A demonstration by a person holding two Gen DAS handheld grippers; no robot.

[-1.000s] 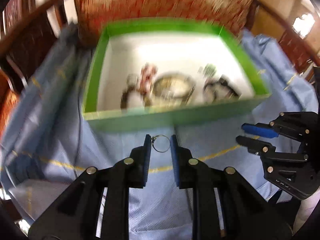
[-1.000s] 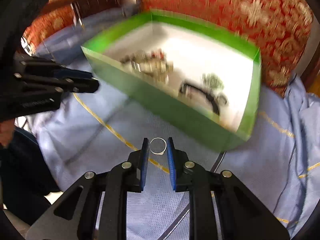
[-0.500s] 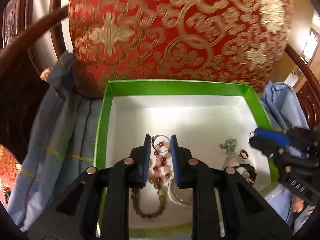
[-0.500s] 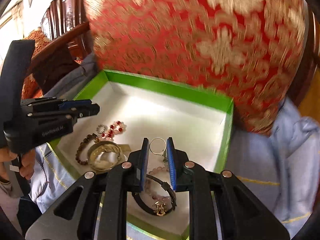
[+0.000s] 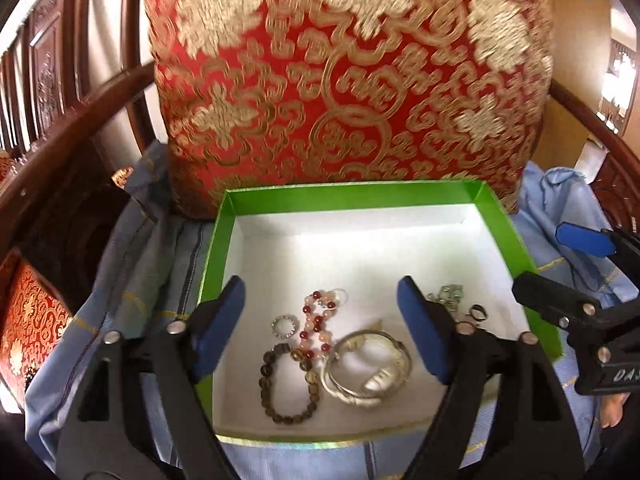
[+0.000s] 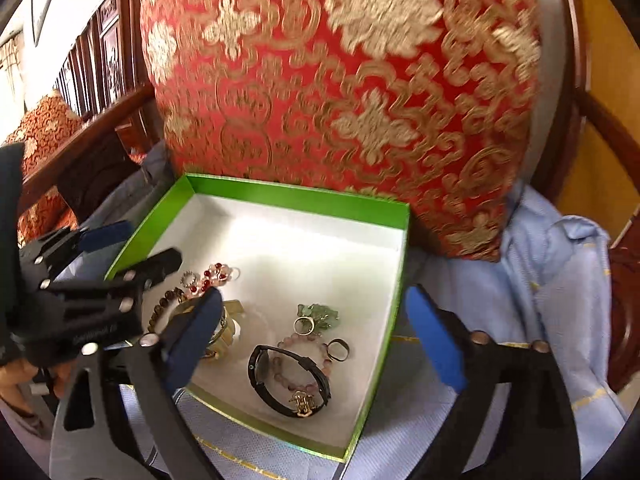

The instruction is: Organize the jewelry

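Hovering over the green box (image 5: pixel 505 236), I am holding both grippers spread wide with nothing between their pads. I am keeping the left gripper (image 5: pixel 320 316) above the box's left half, where the silver bangle (image 5: pixel 368 368) is lying just beside the brown bead bracelet (image 5: pixel 286 384) near the front wall. My right gripper (image 6: pixel 312 332) is straddling the right wall, nearer the black bracelet (image 6: pixel 288 380) in the front right corner.
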